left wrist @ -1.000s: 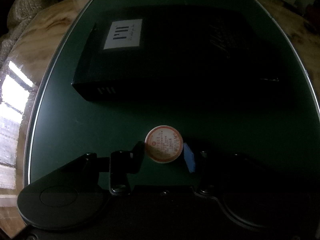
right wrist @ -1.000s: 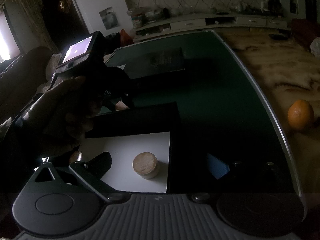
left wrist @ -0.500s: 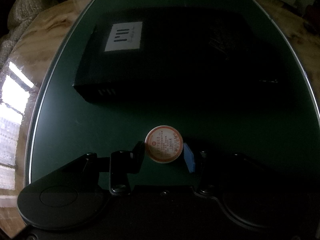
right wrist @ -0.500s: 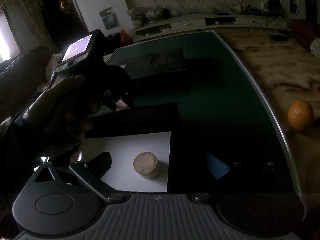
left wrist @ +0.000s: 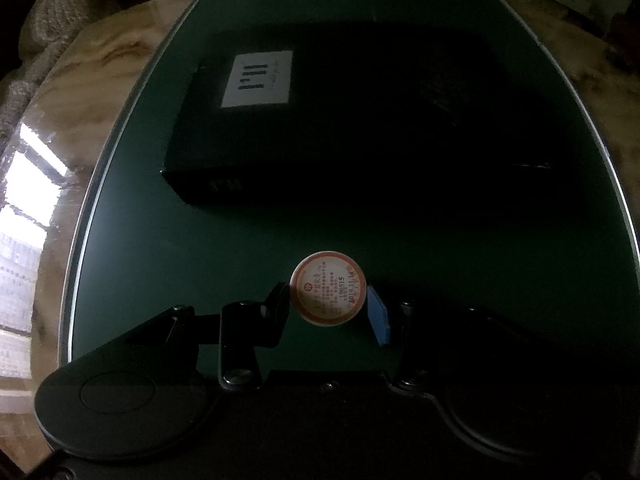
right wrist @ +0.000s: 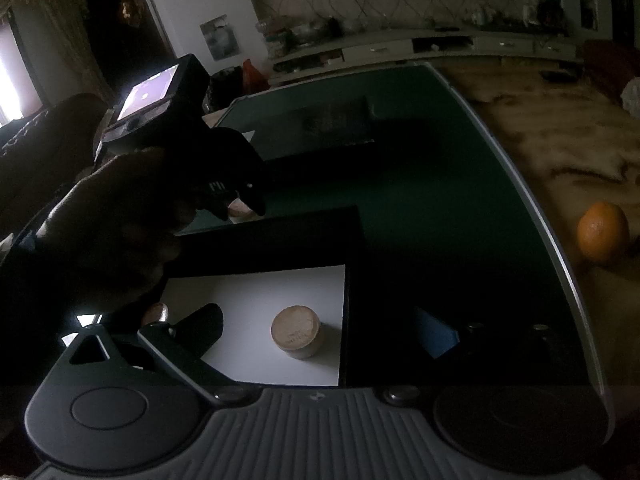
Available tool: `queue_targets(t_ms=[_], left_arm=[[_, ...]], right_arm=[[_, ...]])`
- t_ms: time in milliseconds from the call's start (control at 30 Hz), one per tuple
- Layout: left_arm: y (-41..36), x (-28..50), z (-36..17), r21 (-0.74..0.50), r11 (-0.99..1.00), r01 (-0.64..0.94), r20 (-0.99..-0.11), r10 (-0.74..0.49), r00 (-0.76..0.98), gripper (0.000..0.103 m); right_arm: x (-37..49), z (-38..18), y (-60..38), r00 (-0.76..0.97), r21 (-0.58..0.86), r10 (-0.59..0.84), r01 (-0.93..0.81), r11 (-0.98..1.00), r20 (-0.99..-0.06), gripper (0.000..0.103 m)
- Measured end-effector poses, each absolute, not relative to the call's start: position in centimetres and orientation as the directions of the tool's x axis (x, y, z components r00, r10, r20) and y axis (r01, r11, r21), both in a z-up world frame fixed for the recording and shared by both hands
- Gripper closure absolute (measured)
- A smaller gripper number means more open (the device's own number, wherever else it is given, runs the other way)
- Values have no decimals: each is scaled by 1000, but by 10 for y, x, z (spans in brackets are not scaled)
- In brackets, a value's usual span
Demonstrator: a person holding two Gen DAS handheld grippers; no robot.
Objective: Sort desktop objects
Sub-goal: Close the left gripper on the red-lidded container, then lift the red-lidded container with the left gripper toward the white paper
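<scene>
The left gripper [left wrist: 329, 307] has its jaws clamped on a small round container [left wrist: 328, 293] with a printed red-rimmed label, held above the dark green counter [left wrist: 168, 240]. Ahead of those jaws lies a black box [left wrist: 304, 128] bearing a white label [left wrist: 258, 79]. The right gripper [right wrist: 320, 336] has its jaws wide apart; between them a tan round container [right wrist: 295, 336] sits on the white floor of an open tray [right wrist: 280, 284]. Far right of these jaws, off the green surface, rests an orange [right wrist: 603, 231].
</scene>
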State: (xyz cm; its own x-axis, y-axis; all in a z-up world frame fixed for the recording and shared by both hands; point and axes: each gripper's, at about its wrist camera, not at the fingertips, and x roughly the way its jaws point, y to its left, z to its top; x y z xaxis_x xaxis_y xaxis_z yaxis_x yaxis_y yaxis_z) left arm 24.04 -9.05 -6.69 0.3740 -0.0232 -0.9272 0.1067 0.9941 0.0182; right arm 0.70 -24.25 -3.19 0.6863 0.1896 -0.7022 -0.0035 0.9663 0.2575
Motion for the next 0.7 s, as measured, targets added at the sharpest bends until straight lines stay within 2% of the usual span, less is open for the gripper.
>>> queue_targets(t_ms=[700], left_arm=[[-82, 205, -15, 17, 993, 120, -912, -34, 409, 62]], right_arm=[[-2, -17, -236, 712, 241, 173, -6, 971, -681, 0]])
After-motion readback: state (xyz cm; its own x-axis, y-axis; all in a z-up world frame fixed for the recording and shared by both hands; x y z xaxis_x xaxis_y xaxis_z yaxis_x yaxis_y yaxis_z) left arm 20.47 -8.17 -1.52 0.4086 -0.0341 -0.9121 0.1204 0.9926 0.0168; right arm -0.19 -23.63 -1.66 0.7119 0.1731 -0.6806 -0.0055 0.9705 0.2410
